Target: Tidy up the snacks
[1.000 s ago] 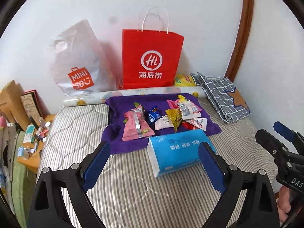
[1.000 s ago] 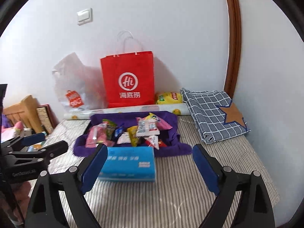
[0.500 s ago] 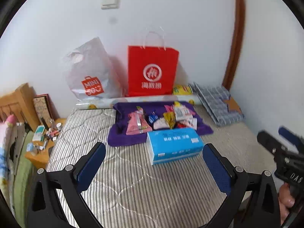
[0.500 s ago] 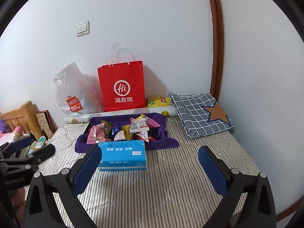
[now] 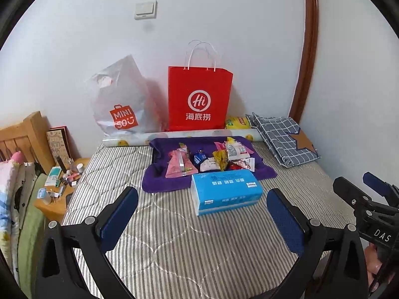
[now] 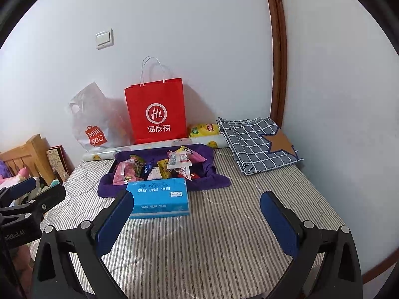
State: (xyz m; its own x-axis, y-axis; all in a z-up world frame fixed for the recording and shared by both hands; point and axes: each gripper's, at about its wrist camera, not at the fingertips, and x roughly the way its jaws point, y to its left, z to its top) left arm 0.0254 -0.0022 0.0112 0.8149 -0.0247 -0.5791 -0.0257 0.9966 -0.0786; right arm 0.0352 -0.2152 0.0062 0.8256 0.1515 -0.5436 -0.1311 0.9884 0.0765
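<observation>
Several snack packets [image 5: 212, 158] [image 6: 164, 165] lie in a heap on a purple cloth [image 5: 162, 183] [image 6: 209, 182] on the striped mattress. A pink packet [image 5: 178, 164] lies at the heap's left. A blue tissue pack [image 5: 225, 190] [image 6: 158, 196] lies just in front of the cloth. My left gripper [image 5: 202, 219] is open and empty, well back from the pack. My right gripper [image 6: 197, 224] is open and empty, also back from it; it shows at the right edge of the left wrist view [image 5: 369, 194].
A red paper bag [image 5: 199, 98] [image 6: 155, 111] and a white Miniso bag [image 5: 119, 102] [image 6: 96, 122] stand against the wall. A rolled sheet [image 5: 179, 135] lies behind the cloth. A folded checked cloth [image 5: 281, 138] [image 6: 256, 143] lies right. A cluttered bedside table [image 5: 58, 186] stands left.
Both grippers have pulled back and up from the bed, so the snacks and tissue pack look smaller and farther. Both stay open. Nothing on the bed has moved.
</observation>
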